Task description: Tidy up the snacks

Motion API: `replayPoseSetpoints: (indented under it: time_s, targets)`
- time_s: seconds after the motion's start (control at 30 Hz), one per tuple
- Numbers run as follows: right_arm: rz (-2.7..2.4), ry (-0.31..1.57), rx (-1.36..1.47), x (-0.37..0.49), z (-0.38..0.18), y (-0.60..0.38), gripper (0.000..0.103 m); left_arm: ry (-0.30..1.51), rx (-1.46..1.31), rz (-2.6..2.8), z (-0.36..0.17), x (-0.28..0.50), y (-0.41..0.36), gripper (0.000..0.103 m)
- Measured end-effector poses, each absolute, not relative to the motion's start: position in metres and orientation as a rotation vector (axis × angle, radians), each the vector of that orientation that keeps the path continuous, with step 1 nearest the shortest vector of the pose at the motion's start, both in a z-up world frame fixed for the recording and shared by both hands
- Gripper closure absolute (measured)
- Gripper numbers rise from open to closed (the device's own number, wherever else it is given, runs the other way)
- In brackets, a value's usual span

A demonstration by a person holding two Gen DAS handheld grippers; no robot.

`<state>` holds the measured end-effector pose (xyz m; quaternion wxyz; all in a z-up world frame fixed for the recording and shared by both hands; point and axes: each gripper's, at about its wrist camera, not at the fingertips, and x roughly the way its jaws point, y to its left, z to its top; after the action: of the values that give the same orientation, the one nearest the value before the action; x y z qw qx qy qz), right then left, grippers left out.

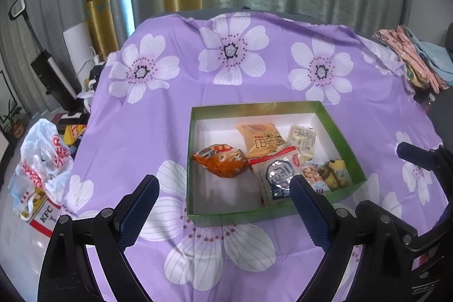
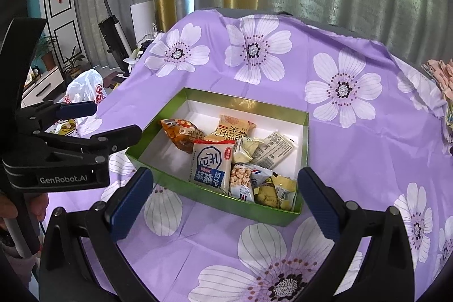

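Observation:
A green box with a white inside (image 1: 195,115) (image 2: 304,132) sits on the purple flowered cloth. Several snack packets lie in it: an orange packet (image 1: 222,160) (image 2: 182,133), a yellow-orange packet (image 1: 259,139) (image 2: 235,128), a white and blue packet (image 1: 276,177) (image 2: 212,164), a peanut packet (image 1: 312,174) (image 2: 242,181), a white barcode packet (image 1: 304,139) (image 2: 273,150) and yellow packets (image 1: 338,173) (image 2: 279,190). My left gripper (image 1: 225,210) (image 2: 113,120) is open and empty, just short of the box's near wall. My right gripper (image 2: 225,205) is open and empty in front of the box; one of its fingers (image 1: 417,157) shows in the left wrist view.
The purple cloth (image 1: 232,70) (image 2: 354,160) covers the table. Folded clothes (image 1: 419,58) lie at its far right. White plastic bags and a KFC bag (image 1: 42,177) lie on the floor to the left. A vacuum (image 2: 109,27), potted plants and curtains stand behind.

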<state>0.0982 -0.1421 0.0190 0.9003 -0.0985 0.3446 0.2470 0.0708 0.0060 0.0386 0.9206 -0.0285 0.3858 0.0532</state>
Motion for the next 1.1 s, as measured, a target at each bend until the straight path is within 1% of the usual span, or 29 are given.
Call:
replayPoseSetpoints:
  time_s: [0.5, 0.67, 1.1]
  targets:
    - [0.51, 0.684, -0.193, 0.08, 0.038, -0.151, 0.001, 0.771, -0.025, 0.115, 0.058, 0.051, -0.01, 0.009]
    - [0.502, 0.672, -0.196, 0.075, 0.044, -0.154, 0.0, 0.756, -0.01, 0.126, 0.065, 0.048, -0.014, 0.003]
    - [0.501, 0.654, -0.199, 0.07, 0.052, -0.16, 0.0, 0.749, -0.001, 0.129, 0.071, 0.046, -0.019, 0.003]
